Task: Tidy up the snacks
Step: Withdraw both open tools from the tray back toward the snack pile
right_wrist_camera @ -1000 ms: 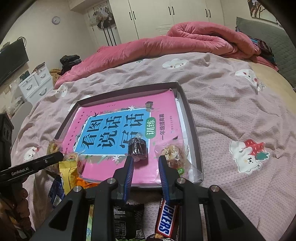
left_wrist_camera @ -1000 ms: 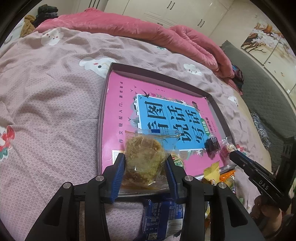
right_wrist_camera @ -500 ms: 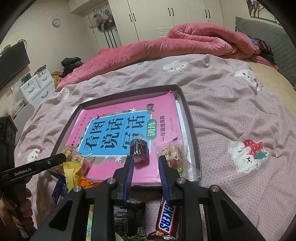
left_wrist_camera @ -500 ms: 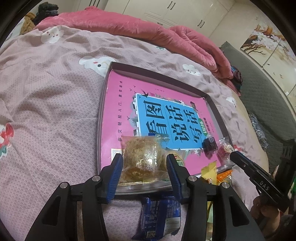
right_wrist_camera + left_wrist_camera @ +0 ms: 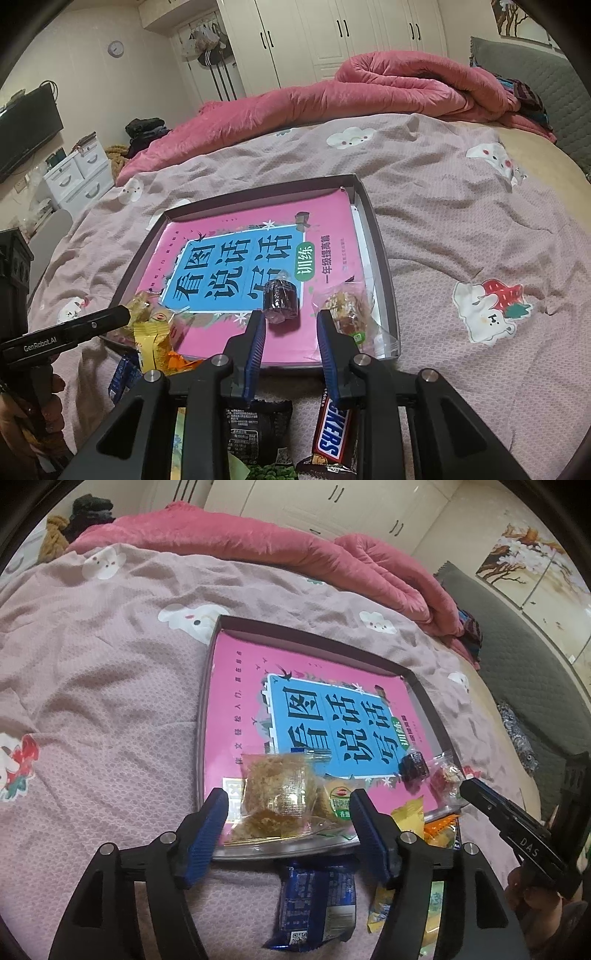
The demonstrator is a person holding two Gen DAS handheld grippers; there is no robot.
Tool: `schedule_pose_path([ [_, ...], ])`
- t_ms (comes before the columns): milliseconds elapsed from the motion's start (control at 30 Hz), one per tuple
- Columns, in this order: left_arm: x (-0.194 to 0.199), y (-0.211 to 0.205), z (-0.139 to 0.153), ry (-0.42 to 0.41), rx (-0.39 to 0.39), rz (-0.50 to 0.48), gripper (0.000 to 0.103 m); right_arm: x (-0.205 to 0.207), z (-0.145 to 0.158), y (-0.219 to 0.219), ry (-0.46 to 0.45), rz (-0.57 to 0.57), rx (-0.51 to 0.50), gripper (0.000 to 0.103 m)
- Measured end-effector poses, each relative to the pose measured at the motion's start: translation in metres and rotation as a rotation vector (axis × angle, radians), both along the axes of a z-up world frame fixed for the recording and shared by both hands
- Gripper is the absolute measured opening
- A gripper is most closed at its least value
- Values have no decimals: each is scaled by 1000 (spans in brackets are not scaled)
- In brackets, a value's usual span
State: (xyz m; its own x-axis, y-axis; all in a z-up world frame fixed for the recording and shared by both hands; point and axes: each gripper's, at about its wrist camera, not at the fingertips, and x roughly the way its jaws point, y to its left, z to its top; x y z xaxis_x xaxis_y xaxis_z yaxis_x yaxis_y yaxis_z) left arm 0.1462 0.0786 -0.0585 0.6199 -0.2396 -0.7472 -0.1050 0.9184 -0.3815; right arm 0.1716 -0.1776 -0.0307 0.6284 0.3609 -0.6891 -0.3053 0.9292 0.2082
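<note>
Compared with a second ago, the left gripper (image 5: 288,834) has just been opening: its blue ribbed pads, which pinched the clear-wrapped floss cake (image 5: 279,797), now stand well apart on either side of it and no longer press it. The cake lies at the lower middle of the left wrist view, on the near edge of the tray (image 5: 207,716), partly over a round snack with a green label (image 5: 338,799).

The right gripper (image 5: 290,341) looks the same as before: jaws narrow, nothing between them, at the lower middle of the right wrist view just short of the dark round sweet (image 5: 280,295). That sweet in crinkled clear film and a lumpy nut bar (image 5: 347,310) in a clear wrapper sit on the glossy pink book (image 5: 236,258) that fills the shallow, dark-rimmed rectangular tray.

Below the tray, on the waffle-textured pink bedspread (image 5: 461,229), lie a Snickers bar (image 5: 332,428), a black packet (image 5: 258,432) and a blue packet (image 5: 317,901). Yellow wrappers (image 5: 151,341) crumple at the tray's near left corner.
</note>
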Motion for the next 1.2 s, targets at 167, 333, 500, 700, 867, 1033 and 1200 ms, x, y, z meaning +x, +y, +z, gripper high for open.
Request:
schedule_pose_path([
  [167,-3,4,4,-9,-5,15,71,-4,3,0,-13,12,6,35],
  [333,-6,3,9,-13,13,19,74,-8,7,1,-23,19,12,38],
  [500,-9,1,13,-16,26,16,74,-13,9,1,-30,22,6,39],
  [700,-15,-3,19,-21,43,7,74,-18,11,0,-38,24,6,42],
  [867,-19,-7,23,-24,52,-3,75,-22,14,0,-44,30,9,46],
  [1033,-24,-11,26,-26,57,-14,75,-27,17,-1,-47,38,13,47],
  [1200,-28,-16,29,-29,62,-30,75,-35,20,-2,-49,51,17,49],
])
